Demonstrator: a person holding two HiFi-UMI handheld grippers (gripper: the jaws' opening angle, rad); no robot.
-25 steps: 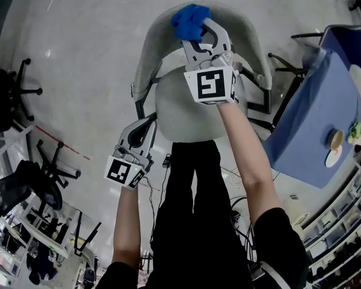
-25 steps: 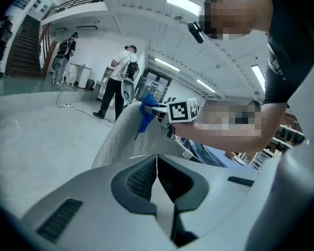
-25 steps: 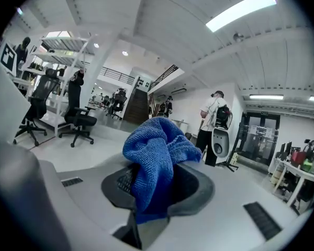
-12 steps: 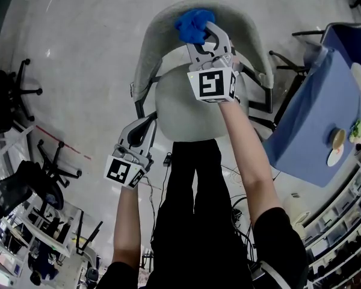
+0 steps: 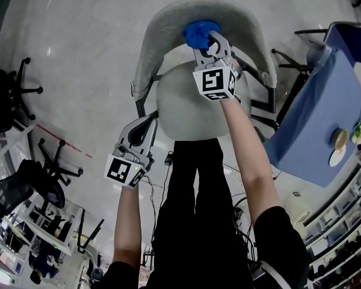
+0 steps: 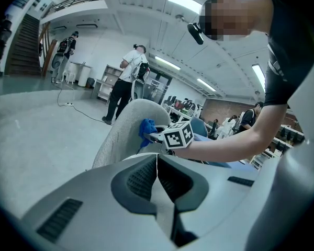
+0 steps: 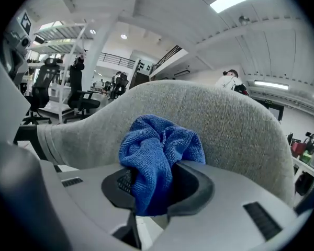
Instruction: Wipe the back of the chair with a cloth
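The right gripper [image 5: 212, 41] reaches to 12 o'clock from the person, over the pale seat [image 5: 186, 110] of the grey chair [image 5: 145, 47]. Its jaws are clamped on a bunched blue cloth [image 5: 200, 32]. In the right gripper view the cloth [image 7: 159, 150] fills the gap between the jaws of the right gripper [image 7: 156, 195]. One fold hangs down toward 6 o'clock and the rest bulges out past the tips toward 12 o'clock. The bulging part lies against the inner face of the chair back [image 7: 235, 129], which curves across the view from 9 o'clock to 3 o'clock. In the head view the cloth sits at the gripper's tip, at 11 o'clock from its marker cube [image 5: 215, 83], on the back's inner surface just below the top rim.

The left gripper [image 5: 147, 124] hangs at 8 o'clock from the seat, just beside the chair's edge and well apart from the cloth. In the left gripper view the jaws of the left gripper [image 6: 157, 167] are pressed together with nothing between them. The right gripper [image 6: 156, 137] and the cloth [image 6: 145, 127] show beyond them at 12 o'clock against the chair back [image 6: 120, 135].

A blue-covered table [image 5: 313, 119] stands at 3 o'clock from the chair, and black office chairs [image 5: 12, 89] stand at 9 o'clock.
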